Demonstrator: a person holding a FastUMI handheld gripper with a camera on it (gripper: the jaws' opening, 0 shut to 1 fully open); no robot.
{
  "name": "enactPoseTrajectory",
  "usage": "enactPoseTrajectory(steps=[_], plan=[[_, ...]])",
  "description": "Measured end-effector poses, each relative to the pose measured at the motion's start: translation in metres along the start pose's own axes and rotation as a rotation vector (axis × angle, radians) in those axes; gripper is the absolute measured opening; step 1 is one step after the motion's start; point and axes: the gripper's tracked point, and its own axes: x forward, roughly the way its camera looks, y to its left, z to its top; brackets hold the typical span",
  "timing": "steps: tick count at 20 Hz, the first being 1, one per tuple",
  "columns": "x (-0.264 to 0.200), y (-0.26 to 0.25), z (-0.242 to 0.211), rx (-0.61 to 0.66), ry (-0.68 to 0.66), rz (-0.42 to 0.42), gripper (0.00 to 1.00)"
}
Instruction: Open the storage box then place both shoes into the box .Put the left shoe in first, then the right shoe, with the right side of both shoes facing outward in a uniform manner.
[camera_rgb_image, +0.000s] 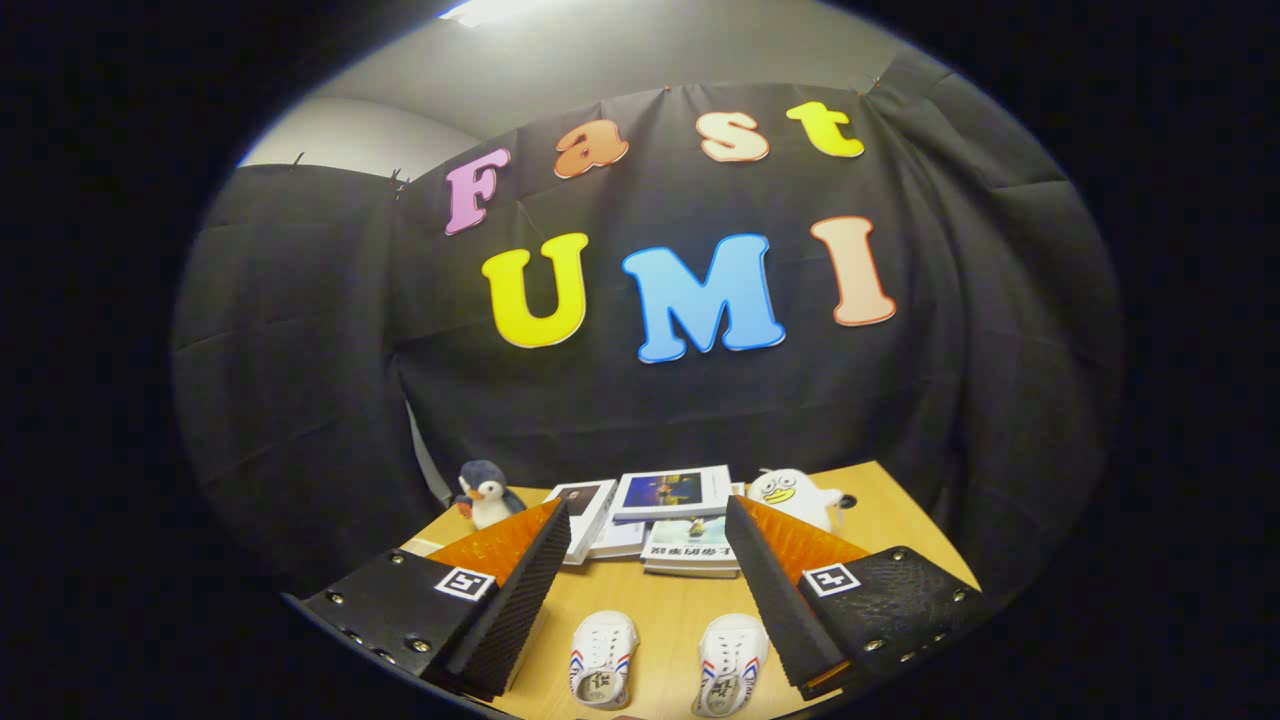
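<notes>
Two small white shoes with red and blue side stripes lie side by side on the wooden table (900, 505), toes pointing away from me. One shoe (603, 658) is on the left and the other shoe (732, 665) on the right. Both lie below and between the fingers of my gripper (648, 522), which is held above the table. The fingers stand wide apart with nothing between them.
Beyond the fingers, a pile of books (672, 494) lies at the back of the table. A blue penguin plush (487, 494) stands to the left of the books and a white duck plush (792, 494) to the right. The black cloth wall rises behind.
</notes>
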Motion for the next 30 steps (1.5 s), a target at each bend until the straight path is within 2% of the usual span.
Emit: enactPoseTrajectory(steps=[3, 9, 17, 19, 20, 27, 29, 30], plan=[[0.011, 0.028, -0.040, 0.038, 0.106, 0.108, 0.96], [0.030, 0.073, -0.110, 0.114, 0.312, 0.239, 0.96], [0.054, 0.115, -0.188, 0.258, 0.544, 0.346, 0.96], [0.055, 0.131, -0.205, 0.335, 0.604, 0.392, 0.96], [0.055, 0.136, -0.212, 0.381, 0.637, 0.410, 0.92], [0.063, 0.167, -0.242, 0.652, 0.794, 0.501, 0.92], [0.062, 0.171, -0.248, 0.727, 0.852, 0.491, 0.92], [0.062, 0.173, -0.248, 0.770, 0.871, 0.492, 0.88]])
